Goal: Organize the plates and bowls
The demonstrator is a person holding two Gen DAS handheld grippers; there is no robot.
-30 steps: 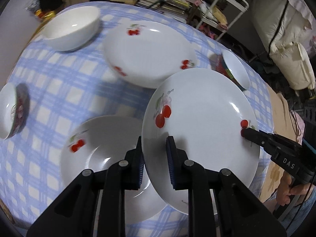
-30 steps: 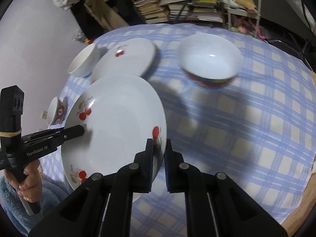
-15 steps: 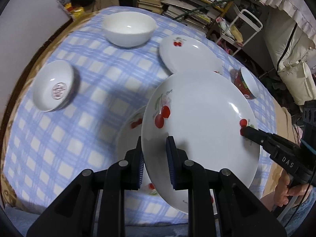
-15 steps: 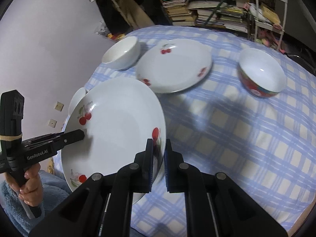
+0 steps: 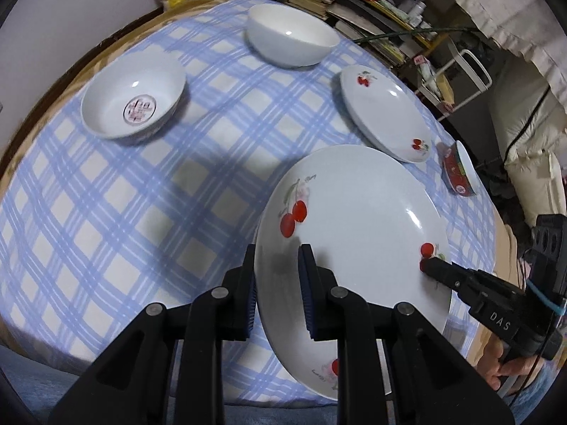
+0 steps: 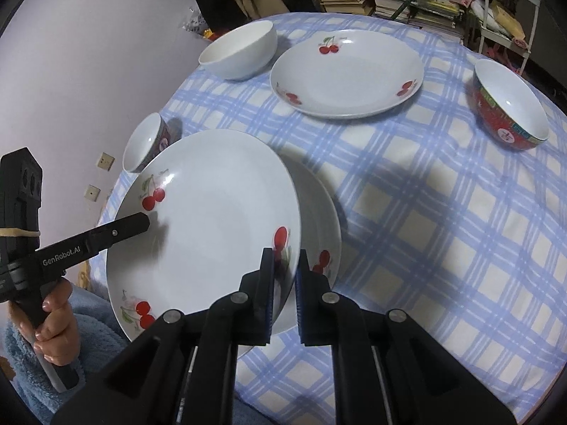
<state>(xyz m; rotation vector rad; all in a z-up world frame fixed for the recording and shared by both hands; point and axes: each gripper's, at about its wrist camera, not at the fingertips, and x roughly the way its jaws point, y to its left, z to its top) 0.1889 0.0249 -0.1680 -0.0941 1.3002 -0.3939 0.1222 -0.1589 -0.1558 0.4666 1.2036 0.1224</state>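
A white cherry plate (image 5: 354, 212) (image 6: 212, 226) hangs tilted above the table, held at two rims. My left gripper (image 5: 276, 276) is shut on its near-left rim, and its tip (image 6: 141, 221) shows in the right wrist view. My right gripper (image 6: 285, 276) is shut on the opposite rim, reaching in from the right (image 5: 425, 265) in the left wrist view. A second cherry plate (image 6: 319, 212) lies on the cloth just under the held one, mostly hidden. A third cherry plate (image 5: 386, 109) (image 6: 347, 71) lies farther back.
On the blue checked cloth (image 5: 106, 212) (image 6: 443, 212) stand a plain white bowl (image 5: 290, 35) (image 6: 241, 51), a small bowl with a pink emblem (image 5: 134, 102) (image 6: 145, 141) and a red-sided bowl (image 5: 460, 173) (image 6: 506, 106). Bookshelves and clutter stand behind the table.
Both grippers carried the held plate sideways across the table. The plate on the cloth, left of it a second ago, is now hidden beneath it in the left wrist view.
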